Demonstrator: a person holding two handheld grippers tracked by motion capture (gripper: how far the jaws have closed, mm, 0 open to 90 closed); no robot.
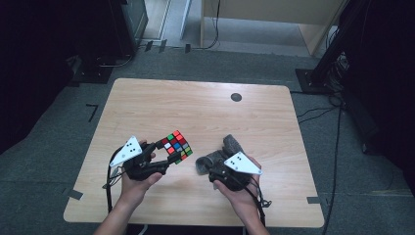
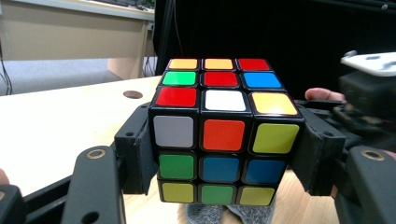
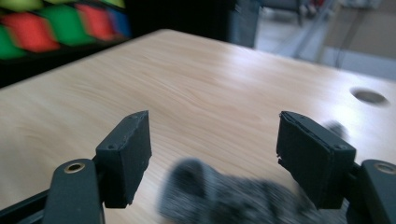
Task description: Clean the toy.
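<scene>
nearest to us in the high view, two forearms come in from the bottom edge, each hand wrapped round a black two-jaw gripper with a grey three-cornered plate on top. our left gripper (image 1: 169, 155) is clamped on a scrambled plastic puzzle cube with black edges and glossy stickers (image 1: 176, 146), a pad pressed flat against each of two opposite sides. in the left gripper view the cube (image 2: 224, 135) sits square between the pads, held clear above the table: the face toward the camera reads white, orange, yellow-green across the top row, green, blue, blue in the middle, yellow, green, yellow below. the upper face shows red, white and yellow nearest, then green, red, blue, then two oranges and a red. being a cube, it has no long axis; in the high view it is tipped, one corner pointing up and away from us.

our right gripper (image 1: 211, 171) has its jaws spread wide — nothing between them — over a crumpled grey knitted cloth (image 1: 218, 155) lying on the table just right of the cube. in the right gripper view the cloth (image 3: 224, 198) is a blur low between the jaws.

beyond them stretches the pale wood-grain tabletop (image 1: 195, 105) with rounded corners and a dark round cable hole (image 1: 236, 97) near its far edge. farther off — grey carpet, trailing black cables, and a light wooden desk (image 1: 264, 12).
</scene>
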